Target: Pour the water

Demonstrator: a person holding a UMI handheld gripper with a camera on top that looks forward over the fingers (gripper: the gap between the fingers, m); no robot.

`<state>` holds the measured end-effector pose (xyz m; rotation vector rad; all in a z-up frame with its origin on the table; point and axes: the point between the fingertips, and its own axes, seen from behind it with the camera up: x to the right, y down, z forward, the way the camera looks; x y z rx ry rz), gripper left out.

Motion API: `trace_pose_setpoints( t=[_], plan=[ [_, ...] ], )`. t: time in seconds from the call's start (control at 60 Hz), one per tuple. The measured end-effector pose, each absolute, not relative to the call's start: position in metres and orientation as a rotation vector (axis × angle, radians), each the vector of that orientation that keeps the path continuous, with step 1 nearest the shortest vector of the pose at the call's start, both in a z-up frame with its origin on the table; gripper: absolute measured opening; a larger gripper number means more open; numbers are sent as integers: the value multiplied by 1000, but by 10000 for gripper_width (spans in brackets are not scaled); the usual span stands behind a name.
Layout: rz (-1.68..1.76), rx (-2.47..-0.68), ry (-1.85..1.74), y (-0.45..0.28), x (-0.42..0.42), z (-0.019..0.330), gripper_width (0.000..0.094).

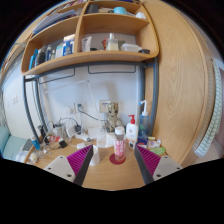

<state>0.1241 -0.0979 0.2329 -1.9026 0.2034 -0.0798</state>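
Observation:
A clear bottle with a pink label point(119, 144) stands upright on a round red coaster point(118, 157) on the wooden desk point(112, 176). A white cup point(96, 154) stands just left of it. My gripper point(113, 163) is open and empty. Its pink pads point(81, 160) lie wide apart, one at each side. The bottle and cup stand just ahead of the fingertips, between their lines, with clear gaps at both sides.
A wooden shelf point(90, 58) with bottles and boxes hangs above the desk. A tall white bottle point(132, 130) stands behind to the right. Cables, a wall socket point(79, 108) and small clutter lie at the left rear. A wooden cabinet side point(180, 90) rises on the right.

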Motion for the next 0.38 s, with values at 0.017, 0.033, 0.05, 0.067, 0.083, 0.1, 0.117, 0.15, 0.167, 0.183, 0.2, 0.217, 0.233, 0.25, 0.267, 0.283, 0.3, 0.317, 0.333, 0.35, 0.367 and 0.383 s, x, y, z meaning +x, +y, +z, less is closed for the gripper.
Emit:
trace_pose_setpoints(
  t=[0.017,0.033,0.05,0.067,0.083,0.1,0.117,0.15,0.167,0.183,0.2,0.217,0.233,0.25,0.267,0.283,0.3,0.317,0.333,0.35,0.367,0.383],
  plan=[
    [-81,-1896,201,-99,122,238,854],
    [-82,-1890,198,-100,119,242,853],
    [-82,-1885,195,-101,117,246,852],
    [-84,-1882,191,-102,115,250,851],
    [-87,-1878,188,-102,113,254,852],
    [-89,-1873,185,-103,111,257,856],
    [-91,-1868,182,-103,109,260,852],
    [-92,-1863,178,-105,104,265,851],
    [-90,-1861,178,-106,102,268,851],
    [-91,-1860,181,-107,100,269,856],
    [-94,-1858,182,-108,99,271,855],
    [-100,-1856,181,-109,98,272,854],
    [-105,-1855,178,-110,97,274,853],
    [-106,-1854,172,-111,95,275,852],
    [-107,-1854,168,-111,93,276,852],
    [-108,-1853,164,-112,91,276,850],
    [-107,-1853,162,-112,88,277,852],
    [-106,-1852,160,-113,86,278,853],
    [-105,-1852,159,-114,85,278,852],
    [-102,-1850,157,-114,83,278,850],
    [-99,-1850,157,-114,81,279,848],
    [-96,-1849,157,-114,79,279,848]
  ],
)
